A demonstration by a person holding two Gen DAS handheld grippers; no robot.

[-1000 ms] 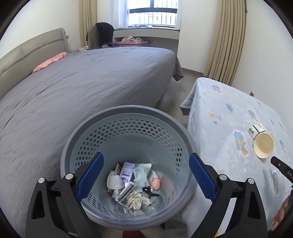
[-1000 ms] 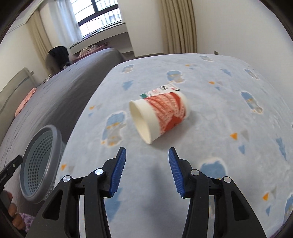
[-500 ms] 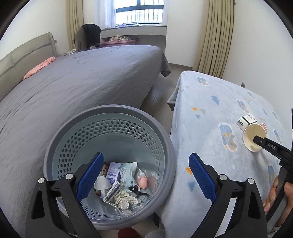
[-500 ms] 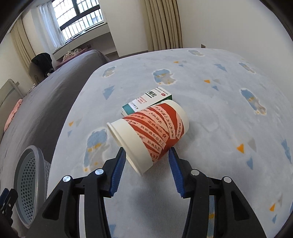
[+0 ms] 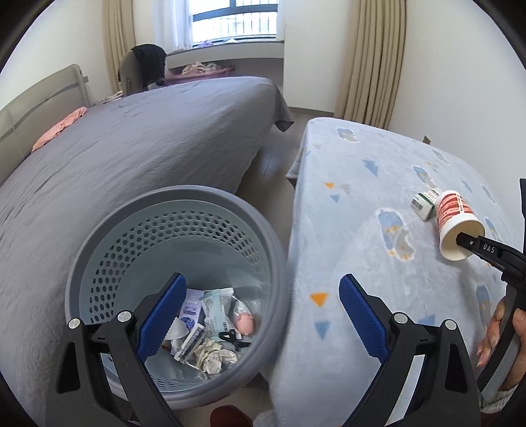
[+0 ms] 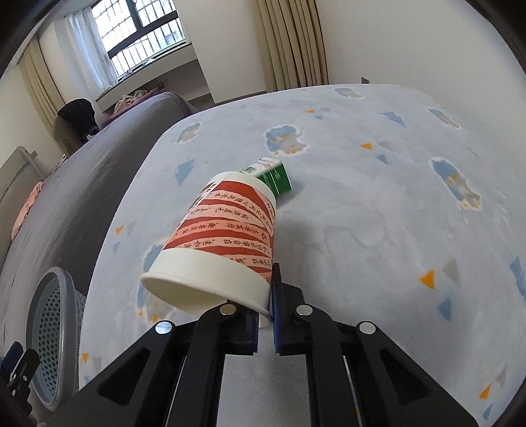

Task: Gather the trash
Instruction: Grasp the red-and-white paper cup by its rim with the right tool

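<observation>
My right claw (image 6: pixel 265 312) has just closed and now pinches the rim wall of the paper cup (image 6: pixel 227 243), tilting it off the blue blanket (image 6: pixel 378 213). I'd lift gently without crushing, then swing to the basket (image 5: pixel 184 203). Left claw (image 5: pixel 259 315) stands spread, empty. The right claw's arm reads "DAS"; cup lettering is Chinese.

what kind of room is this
A bedroom, most likely: a large bed with a grey sheet and headboard, a curtained window, and a second surface under a blue patterned blanket.
</observation>
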